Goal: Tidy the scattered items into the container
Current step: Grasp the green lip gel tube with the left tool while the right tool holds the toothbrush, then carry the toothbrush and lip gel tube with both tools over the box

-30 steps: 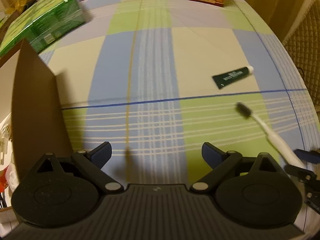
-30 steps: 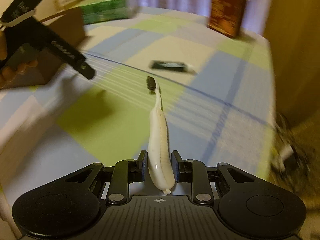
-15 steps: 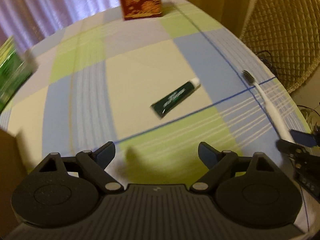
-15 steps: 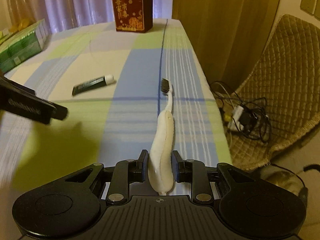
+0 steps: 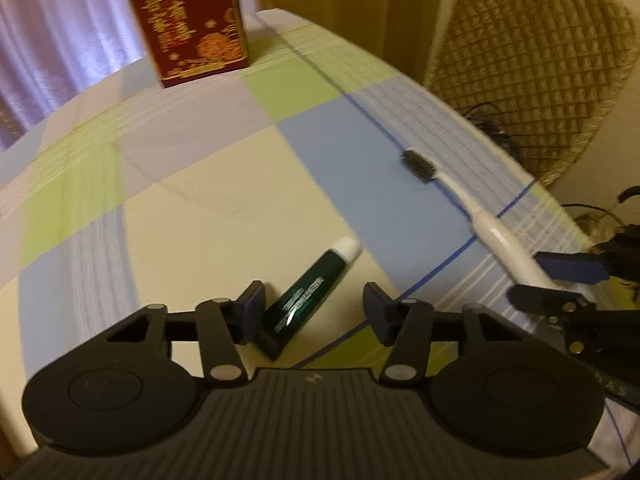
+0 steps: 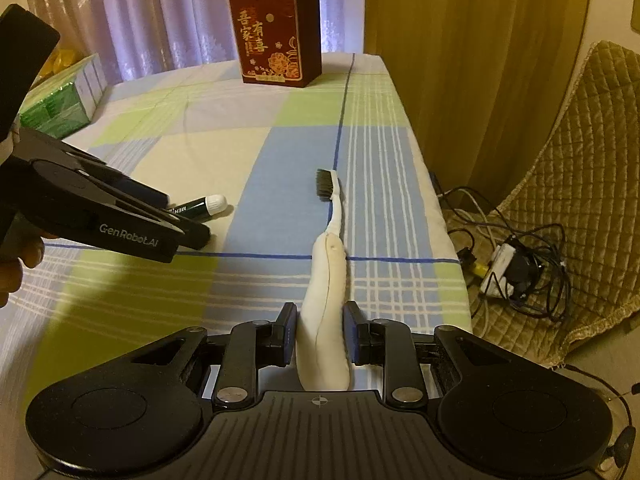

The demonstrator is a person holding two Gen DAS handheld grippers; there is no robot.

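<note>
The toothbrush [image 6: 325,308] is clamped by its thick white handle in the right claw [image 6: 318,334], bristles pointing away, far end raised over the blue check of the cloth. In the left wrist view the same toothbrush [image 5: 476,216] reaches in from the right, its handle end held between the blue pads of the right claw [image 5: 550,280].

The tube [image 5: 308,300], dark green with a white cap, lies flat on the cream square of the desk [image 5: 200,184], cap toward the far right. The left claw [image 5: 314,312] is spread wide, one finger on each side of the tube; the left finger sits just beside the tube's crimped near end, and whether it touches cannot be told. From the right wrist view the left claw [image 6: 188,220] covers most of the tube [image 6: 202,205], leaving the cap end showing, and a hand [image 6: 16,268] grips the tool at the left edge.

A red box [image 6: 276,28] with gold characters stands at the far end of the desk. A green pack [image 6: 60,100] lies at the far left. Off the right side, a quilted chair [image 6: 580,184] stands by a tangle of cables [image 6: 516,264] on the floor. Curtains [image 6: 160,12] hang behind.
</note>
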